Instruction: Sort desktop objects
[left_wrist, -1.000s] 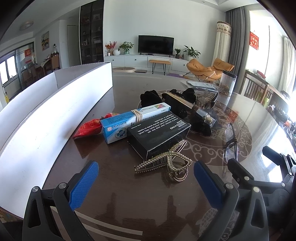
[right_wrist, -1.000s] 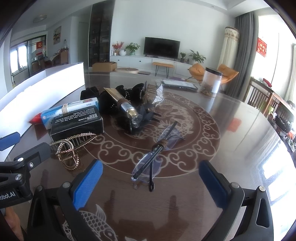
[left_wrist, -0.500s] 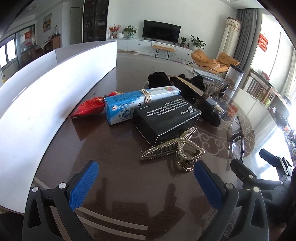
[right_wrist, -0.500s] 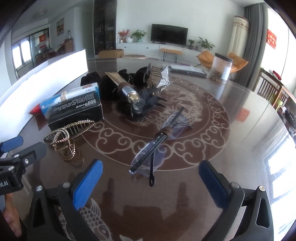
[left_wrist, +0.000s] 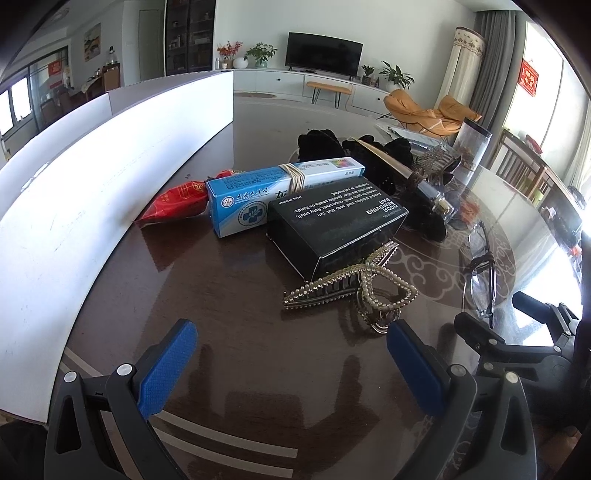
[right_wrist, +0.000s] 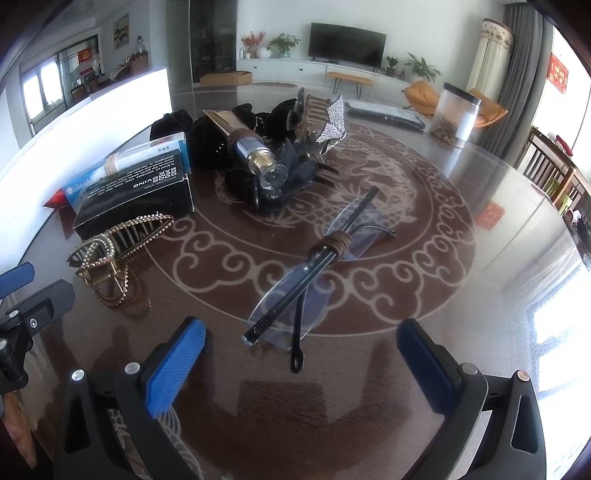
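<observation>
Two blue-padded fingers of the left hand-held gripper (left_wrist: 290, 363) stood wide apart and empty over the dark table (left_wrist: 240, 325). In the left wrist view, a pearl hair claw (left_wrist: 354, 291) lay at 1 o'clock, touching a black box (left_wrist: 332, 225); a blue carton (left_wrist: 273, 192) sat behind that box.

In the right wrist view, the right hand-held gripper (right_wrist: 301, 363) also gaped, holding nothing. Folded glasses (right_wrist: 314, 269) lay at 12 o'clock, and a tube (right_wrist: 251, 147) rested on dark hair accessories farther back.
</observation>
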